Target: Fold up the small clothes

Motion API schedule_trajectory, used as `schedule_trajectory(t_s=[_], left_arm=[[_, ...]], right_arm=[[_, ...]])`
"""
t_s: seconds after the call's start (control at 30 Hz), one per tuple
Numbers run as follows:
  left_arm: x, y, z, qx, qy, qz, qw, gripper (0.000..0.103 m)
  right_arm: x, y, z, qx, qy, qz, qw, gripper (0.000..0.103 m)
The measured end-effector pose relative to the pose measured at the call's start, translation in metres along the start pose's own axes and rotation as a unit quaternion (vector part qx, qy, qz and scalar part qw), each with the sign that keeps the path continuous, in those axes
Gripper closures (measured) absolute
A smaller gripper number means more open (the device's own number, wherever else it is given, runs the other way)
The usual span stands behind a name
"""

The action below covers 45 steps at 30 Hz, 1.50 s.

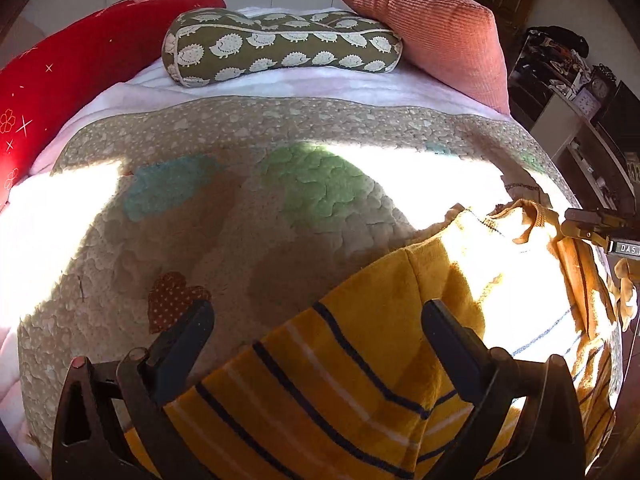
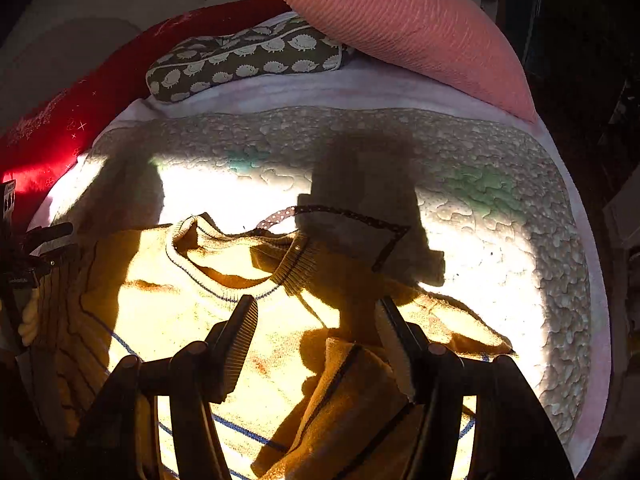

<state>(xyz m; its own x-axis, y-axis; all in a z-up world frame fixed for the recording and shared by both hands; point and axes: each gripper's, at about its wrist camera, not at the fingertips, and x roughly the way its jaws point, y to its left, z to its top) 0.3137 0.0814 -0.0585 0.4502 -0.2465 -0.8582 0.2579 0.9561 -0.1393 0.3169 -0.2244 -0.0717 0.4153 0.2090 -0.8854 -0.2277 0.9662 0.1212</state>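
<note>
A small mustard-yellow sweater [image 1: 360,364] with dark and white stripes lies spread on the quilt. My left gripper [image 1: 318,312] hovers over its striped sleeve side, jaws wide apart, and the cloth runs beneath and between the fingers without being pinched. In the right wrist view the sweater [image 2: 180,320] shows its ribbed collar [image 2: 240,256] ahead. My right gripper [image 2: 317,302] stands open, with a folded-over sleeve [image 2: 352,384] lying between the fingers, close to the right one. Each gripper shows at the edge of the other's view: the right gripper [image 1: 600,228], the left gripper [image 2: 24,256].
The patchwork quilt [image 1: 240,200] covers a bed in strong sunlight with hard shadows. A hedgehog-print bolster [image 1: 280,46], a pink ribbed pillow [image 1: 424,24] and a red cushion [image 1: 60,80] sit at the head. Shelves [image 1: 580,120] stand to the right of the bed.
</note>
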Motion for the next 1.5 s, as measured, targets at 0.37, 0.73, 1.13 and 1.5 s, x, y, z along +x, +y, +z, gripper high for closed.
schedule_trajectory(t_s=[0.37, 0.73, 1.13, 1.5], left_arm=[[0.036, -0.04, -0.012, 0.095, 0.06, -0.011, 0.9936, 0.011], [0.023, -0.011, 0.011, 0.005, 0.033, 0.066, 0.9973, 0.071], [-0.085, -0.032, -0.043, -0.014, -0.035, 0.021, 0.9991, 0.044], [-0.073, -0.154, -0.136, -0.003, 0.038, -0.095, 0.9948, 0.039]], right_arm=[[0.054, 0.015, 0.005, -0.054, 0.041, -0.029, 0.997, 0.041], [0.043, 0.001, 0.034, 0.004, 0.006, -0.066, 0.998, 0.095], [-0.051, -0.016, -0.027, 0.083, -0.04, -0.019, 0.996, 0.086], [-0.074, -0.075, -0.161, 0.246, -0.07, -0.031, 0.966, 0.089]])
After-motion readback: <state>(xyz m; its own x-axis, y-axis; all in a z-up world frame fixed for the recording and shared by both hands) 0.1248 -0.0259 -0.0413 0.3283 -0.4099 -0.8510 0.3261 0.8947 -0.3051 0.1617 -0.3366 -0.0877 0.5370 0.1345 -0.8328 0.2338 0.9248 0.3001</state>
